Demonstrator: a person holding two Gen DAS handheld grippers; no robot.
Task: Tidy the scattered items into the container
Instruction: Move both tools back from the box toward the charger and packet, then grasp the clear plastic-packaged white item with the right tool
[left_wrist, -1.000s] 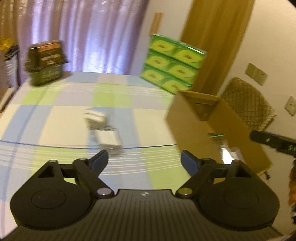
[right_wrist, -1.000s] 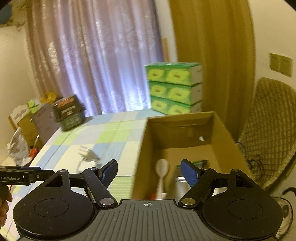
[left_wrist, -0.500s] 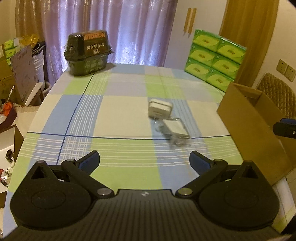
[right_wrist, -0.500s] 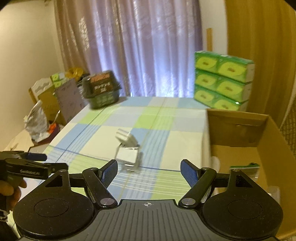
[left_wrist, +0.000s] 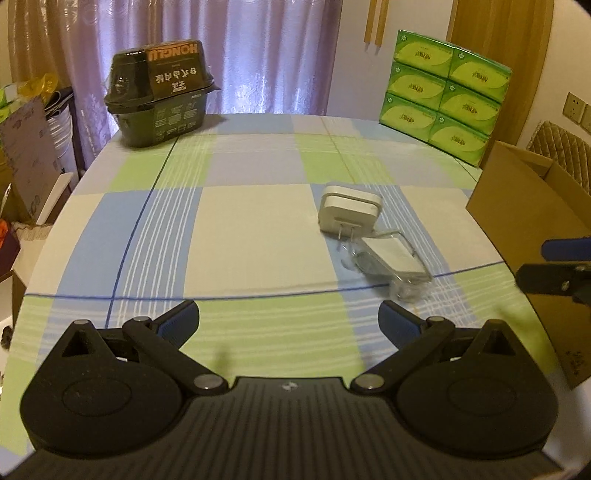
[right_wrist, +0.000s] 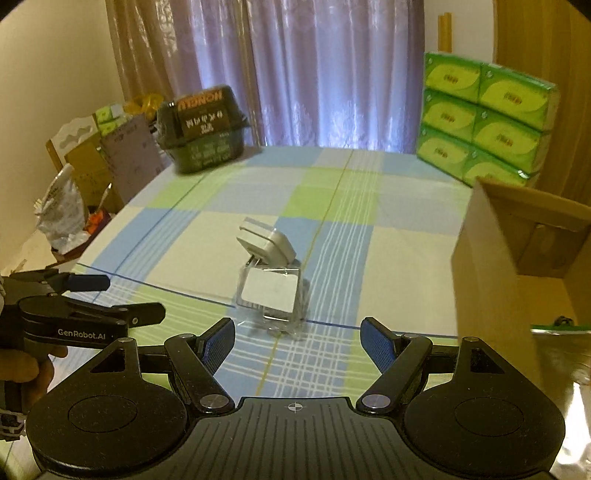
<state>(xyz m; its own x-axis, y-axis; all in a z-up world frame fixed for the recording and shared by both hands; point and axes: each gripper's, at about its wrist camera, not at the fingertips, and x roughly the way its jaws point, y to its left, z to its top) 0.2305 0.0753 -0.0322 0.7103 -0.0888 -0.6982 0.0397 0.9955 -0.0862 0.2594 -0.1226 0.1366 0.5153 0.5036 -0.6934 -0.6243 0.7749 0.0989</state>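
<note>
Charger (left_wrist: 349, 212) and clear case (left_wrist: 391, 260) touch on tabletop (left_wrist: 240, 229), beside box (left_wrist: 532, 236); both hand-held grippers, left (left_wrist: 288, 319) and right (right_wrist: 297, 339), gape empty.

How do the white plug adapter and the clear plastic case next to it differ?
The white plug adapter is opaque and stands on edge, prongs pointing toward the camera; the clear plastic case is see-through with a white insert and lies lower, tilted. The adapter sits farther from both grippers. Both rest side by side on the checked tablecloth, outside the cardboard box.
</note>
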